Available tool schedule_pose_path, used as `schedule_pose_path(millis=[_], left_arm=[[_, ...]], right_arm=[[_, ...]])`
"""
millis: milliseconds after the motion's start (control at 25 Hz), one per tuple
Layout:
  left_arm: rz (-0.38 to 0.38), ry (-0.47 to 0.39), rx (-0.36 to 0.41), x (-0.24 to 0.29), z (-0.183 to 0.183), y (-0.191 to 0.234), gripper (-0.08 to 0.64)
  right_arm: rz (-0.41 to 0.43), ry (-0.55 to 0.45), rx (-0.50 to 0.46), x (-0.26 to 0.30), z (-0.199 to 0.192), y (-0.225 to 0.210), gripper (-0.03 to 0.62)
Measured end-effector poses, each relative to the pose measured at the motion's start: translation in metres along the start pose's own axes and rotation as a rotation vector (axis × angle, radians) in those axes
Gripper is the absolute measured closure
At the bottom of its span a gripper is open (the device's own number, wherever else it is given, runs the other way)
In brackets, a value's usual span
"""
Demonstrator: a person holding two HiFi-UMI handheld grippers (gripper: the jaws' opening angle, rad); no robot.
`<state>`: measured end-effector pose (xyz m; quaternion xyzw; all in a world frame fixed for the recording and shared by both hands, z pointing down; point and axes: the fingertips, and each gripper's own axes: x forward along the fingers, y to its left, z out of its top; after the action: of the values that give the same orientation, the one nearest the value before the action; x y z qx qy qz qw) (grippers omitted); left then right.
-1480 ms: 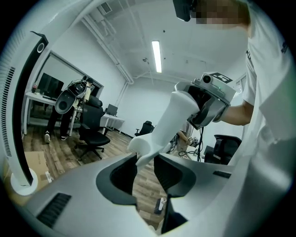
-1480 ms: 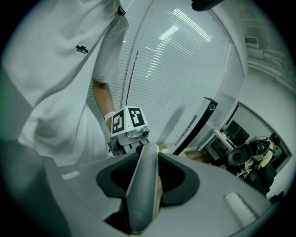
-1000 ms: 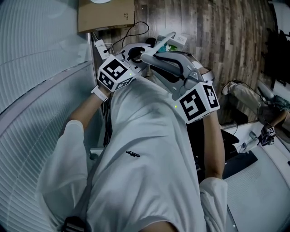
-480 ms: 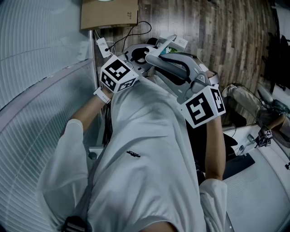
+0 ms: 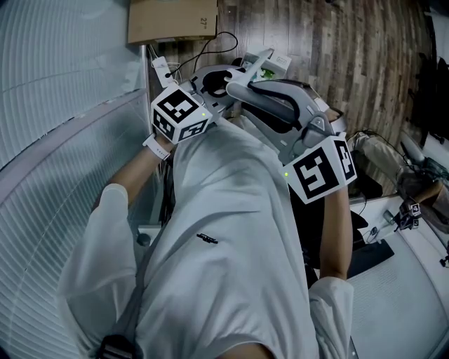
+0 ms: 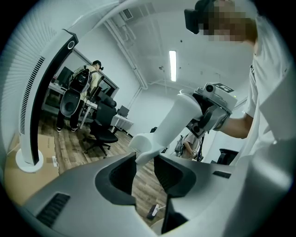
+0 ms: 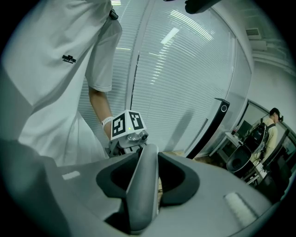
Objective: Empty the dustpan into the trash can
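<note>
I hold one long grey and white part, which I take for the dustpan point(image 5: 270, 98), in front of my chest with both grippers. The left gripper point(image 5: 223, 85) is shut on its white end point(image 6: 175, 122). That end runs up toward the right gripper point(image 6: 210, 111). The right gripper point(image 7: 147, 159) is shut on the grey bar point(image 7: 144, 190), which leads toward the left gripper's marker cube point(image 7: 127, 125). I cannot make out the pan's scoop, and no trash can shows in any view.
A curved slatted white wall point(image 5: 56, 105) stands close on the left. On the wood floor ahead lie a cardboard box point(image 5: 172, 21) and cables point(image 5: 158, 70). A tall tower fan point(image 6: 41, 102), office chairs point(image 6: 104, 132) and a person with a backpack point(image 6: 90, 78) stand farther off.
The right gripper's cube has drifted slightly right and lower in the head view. Both grips stay the same.
</note>
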<state>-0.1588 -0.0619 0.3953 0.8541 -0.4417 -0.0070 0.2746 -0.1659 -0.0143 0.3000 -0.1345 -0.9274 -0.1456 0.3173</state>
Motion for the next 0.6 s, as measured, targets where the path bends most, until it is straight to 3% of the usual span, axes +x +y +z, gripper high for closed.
schedule_pose_path(millis=[280,600], left_arm=[[0.012,0.016,0.001,-0.002,-0.007,0.0,0.442],[0.072,0.016,-0.03,-0.015,-0.007,0.014,0.442]], right_arm=[[0.033,0.014,-0.023,0.007,-0.001,0.007,0.449],[0.031,-0.071,0.043,0.014,0.004,-0.001,0.449]])
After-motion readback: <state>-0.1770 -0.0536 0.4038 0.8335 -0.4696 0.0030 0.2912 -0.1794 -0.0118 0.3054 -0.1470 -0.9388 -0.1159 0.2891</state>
